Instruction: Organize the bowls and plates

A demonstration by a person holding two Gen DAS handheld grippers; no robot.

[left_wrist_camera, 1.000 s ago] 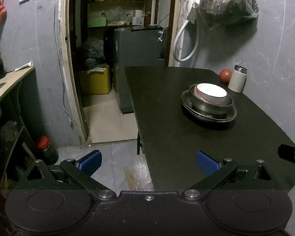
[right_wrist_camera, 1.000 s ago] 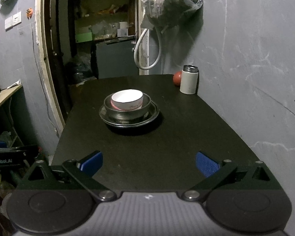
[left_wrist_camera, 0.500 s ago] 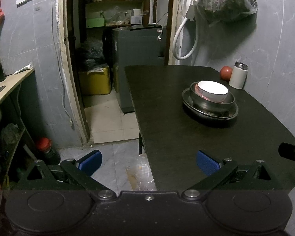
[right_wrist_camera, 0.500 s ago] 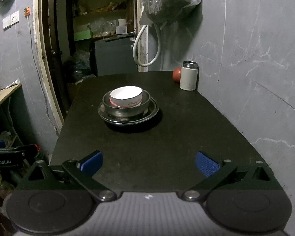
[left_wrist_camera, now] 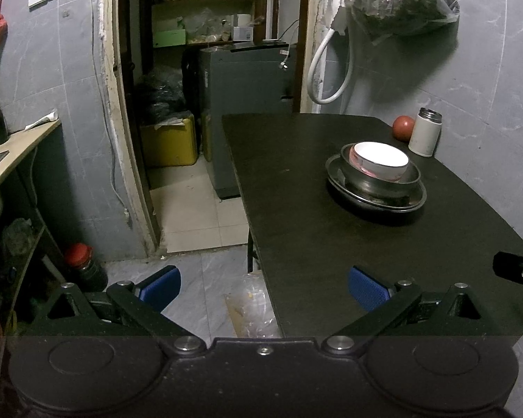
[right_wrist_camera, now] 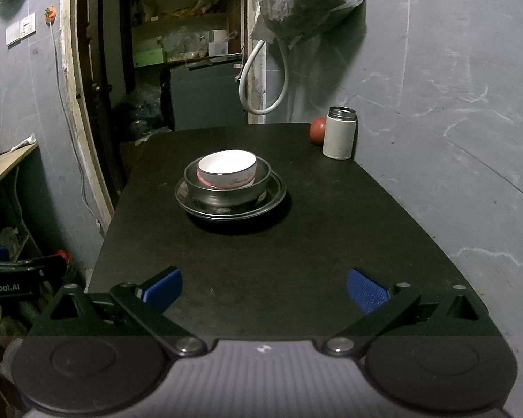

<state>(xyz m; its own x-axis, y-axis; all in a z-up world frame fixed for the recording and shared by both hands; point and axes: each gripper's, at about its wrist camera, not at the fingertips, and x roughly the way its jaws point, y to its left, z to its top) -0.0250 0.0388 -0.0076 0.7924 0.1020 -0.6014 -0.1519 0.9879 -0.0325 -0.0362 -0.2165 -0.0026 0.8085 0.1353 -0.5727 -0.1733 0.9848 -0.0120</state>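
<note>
"nRobot.AI" on left hand-held gripper (right_wrist_camera: 14, 278)

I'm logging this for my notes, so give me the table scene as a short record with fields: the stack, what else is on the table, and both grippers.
stack: white bowl inside metal bowl, on metal plate
table: dark
far right corner: white flask, upright, beside red round object
left gripper: open, holds nothing
right gripper: open, holds nothing, short of the stack

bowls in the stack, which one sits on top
The white ceramic bowl is topmost, nested inside the wider grey metal bowl, which rests on the dark metal plate.
</note>
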